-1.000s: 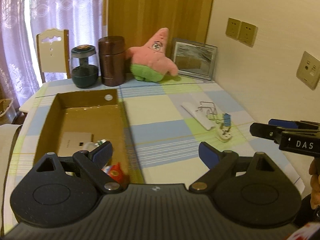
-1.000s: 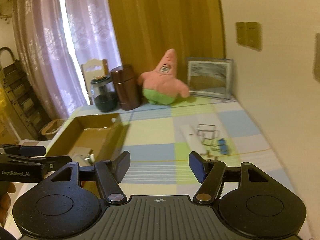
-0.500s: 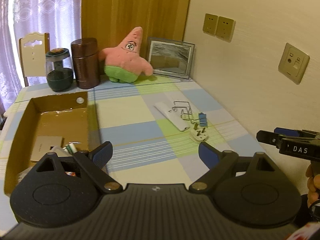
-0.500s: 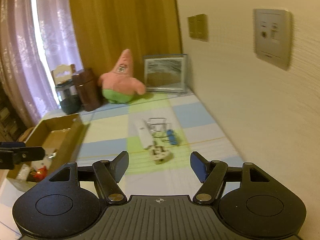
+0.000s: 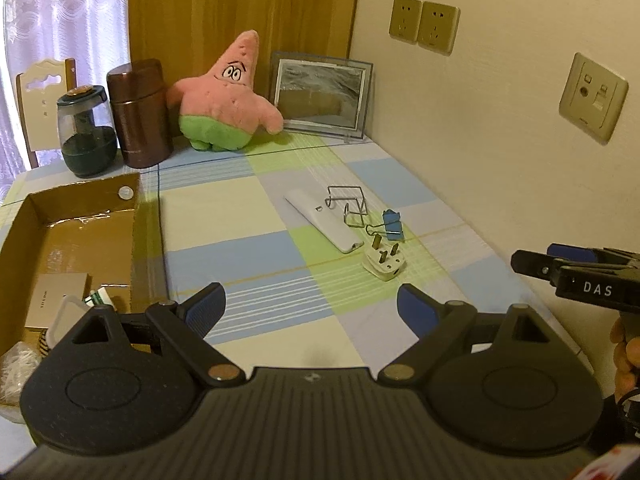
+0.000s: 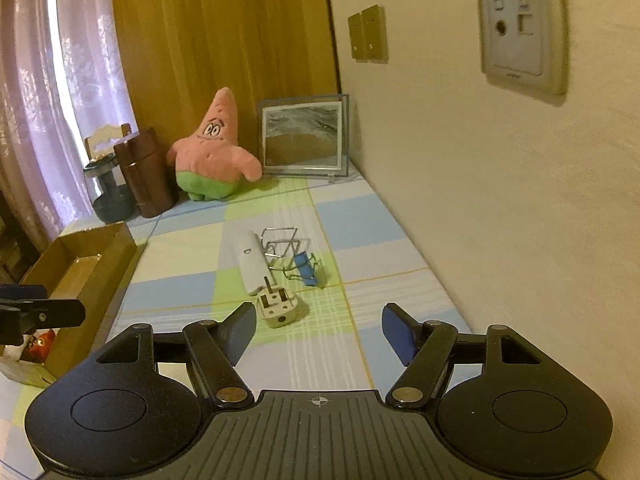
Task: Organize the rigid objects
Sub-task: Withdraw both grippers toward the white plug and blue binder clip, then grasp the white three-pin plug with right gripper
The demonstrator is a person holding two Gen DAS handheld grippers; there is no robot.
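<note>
A white plug [image 5: 384, 263] [image 6: 277, 306] lies prongs-up on the checked tablecloth. Beside it are a white remote [image 5: 323, 221] [image 6: 249, 260], a blue binder clip [image 5: 391, 224] [image 6: 307, 271] and a bent wire stand [image 5: 347, 201] [image 6: 280, 245]. An open cardboard box [image 5: 80, 208] [image 6: 94, 258] at the left holds several small items. My left gripper [image 5: 310, 308] stands open over bare cloth, short of the plug. My right gripper [image 6: 318, 330] is open with its jaws still widening, nothing between them, the plug just ahead to the left.
At the table's far end stand a pink starfish plush [image 5: 224, 100], a brown canister [image 5: 138, 114], a dark glass jar [image 5: 86, 132] and a framed picture [image 5: 320, 96]. A wall with sockets [image 5: 424, 26] runs along the table's right edge. A chair [image 5: 44, 92] stands behind.
Both grippers have swung right, away from the box and toward the cluster of small items, which now looks nearer. The right gripper's jaws stand slightly wider.
</note>
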